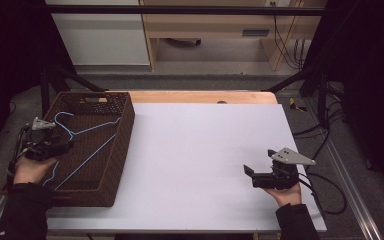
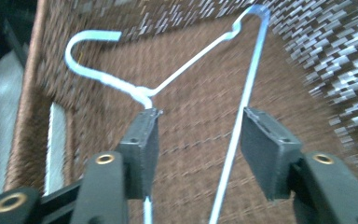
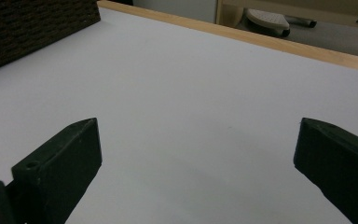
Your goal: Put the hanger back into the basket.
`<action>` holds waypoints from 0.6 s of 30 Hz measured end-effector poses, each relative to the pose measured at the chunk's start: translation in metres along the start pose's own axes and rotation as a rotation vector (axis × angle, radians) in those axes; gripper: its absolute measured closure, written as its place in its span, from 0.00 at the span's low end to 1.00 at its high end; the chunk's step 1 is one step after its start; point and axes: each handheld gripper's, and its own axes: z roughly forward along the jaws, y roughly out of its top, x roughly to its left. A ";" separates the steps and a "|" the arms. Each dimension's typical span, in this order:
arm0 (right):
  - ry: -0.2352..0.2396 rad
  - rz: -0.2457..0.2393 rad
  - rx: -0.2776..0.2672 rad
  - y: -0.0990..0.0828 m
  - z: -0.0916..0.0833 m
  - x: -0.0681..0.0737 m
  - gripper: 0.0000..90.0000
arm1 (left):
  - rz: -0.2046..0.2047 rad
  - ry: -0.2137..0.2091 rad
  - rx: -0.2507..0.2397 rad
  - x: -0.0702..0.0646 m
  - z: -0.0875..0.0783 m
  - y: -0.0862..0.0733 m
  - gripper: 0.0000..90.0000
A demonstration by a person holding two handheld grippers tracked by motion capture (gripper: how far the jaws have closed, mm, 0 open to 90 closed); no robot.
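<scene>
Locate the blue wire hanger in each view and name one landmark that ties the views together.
High view: blue wire hanger lies in the brown woven basket, left side.
Left gripper view: hanger centre, ahead of the open claw.
Right gripper view: not in it.
Shared landmark: the basket, top-left corner here.

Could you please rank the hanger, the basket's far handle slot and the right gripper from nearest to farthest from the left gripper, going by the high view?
1. The hanger, lying in the basket, right at the open left gripper.
2. The handle slot, in the basket's far wall, toward the table's back edge.
3. The right gripper, across the white table at its near right side.
</scene>
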 end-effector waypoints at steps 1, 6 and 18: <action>0.003 0.003 -0.003 0.000 -0.001 0.000 0.01 | -0.010 -0.025 -0.052 -0.007 -0.007 0.000 0.45; 0.003 0.005 -0.013 0.001 -0.002 0.000 0.01 | -0.015 -0.094 -0.147 -0.025 -0.020 -0.001 0.34; 0.013 0.004 -0.033 0.002 -0.005 0.000 0.01 | 0.012 -0.319 -0.314 -0.080 -0.036 -0.013 0.15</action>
